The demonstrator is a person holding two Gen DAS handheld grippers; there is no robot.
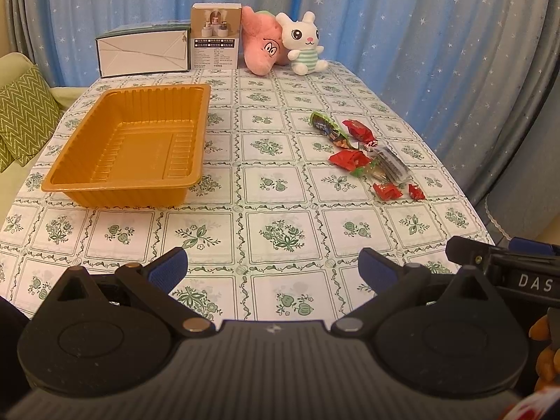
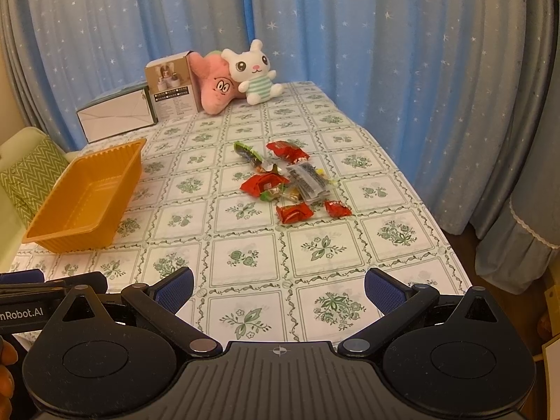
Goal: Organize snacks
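A blue curtain point(image 1: 402, 35) dotted with white stars is seen behind the far edge of the scene. In front of it, the worktop point(image 1: 280, 238) is covered by a cloth printed with green floral squares. A gold-orange plastic tray point(image 1: 129, 147), ribbed along its walls and holding nothing, is set on the left half of the worktop. At the far left edge a long white box point(image 1: 143, 52) is laid flat, and an upright brown carton point(image 1: 215, 36) is stood just beside it to the right. A pink plush point(image 1: 260, 43) is leaned against that carton, and a white rabbit plush point(image 1: 304, 45) in a striped shirt is seated touching it on the right.

The snacks point(image 2: 287, 182) are gathered in a loose cluster on the right half of the worktop, well apart from the tray: a green wrapper point(image 2: 248, 152) at the far end, a clear packet with dark print point(image 2: 306, 180) in the middle, and red wrappers point(image 2: 294, 211) around them, two lying nearest.

The left tongs point(image 1: 273, 266) are held above the near edge with the blue pads wide apart and nothing between them. The right tongs point(image 2: 278, 288) are likewise spread wide and empty, near the snack cluster's side of the worktop.
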